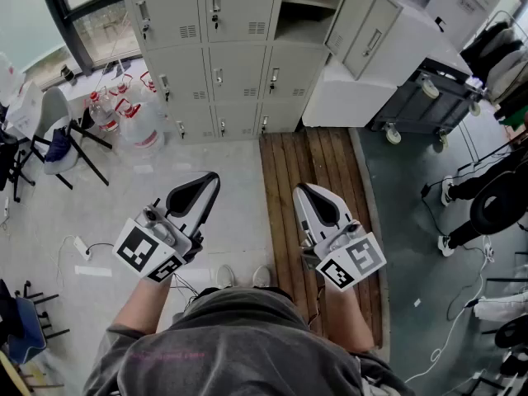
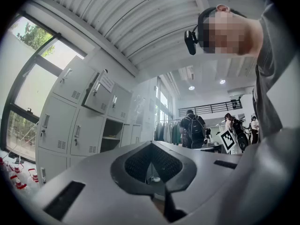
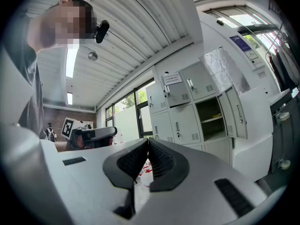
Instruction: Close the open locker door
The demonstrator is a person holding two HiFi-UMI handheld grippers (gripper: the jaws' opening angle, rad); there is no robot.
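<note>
A bank of grey lockers (image 1: 214,48) stands ahead of me in the head view. One compartment (image 1: 309,7) at its right end is open, and its door (image 1: 367,27) swings out to the right. The right gripper view shows the same open compartment (image 3: 211,118) with the door (image 3: 234,111) beside it. In the left gripper view the opening (image 2: 111,135) is at the left. My left gripper (image 1: 210,180) and right gripper (image 1: 301,190) are held low in front of me, well short of the lockers. Both are shut and empty.
Water bottles (image 1: 136,118) and a folding chair (image 1: 54,130) are left of the lockers. A wooden floor strip (image 1: 318,188) runs towards the open compartment. A white cabinet (image 1: 355,89) and a wheeled cart (image 1: 421,97) stand right of the lockers. People (image 1: 487,188) are at the far right.
</note>
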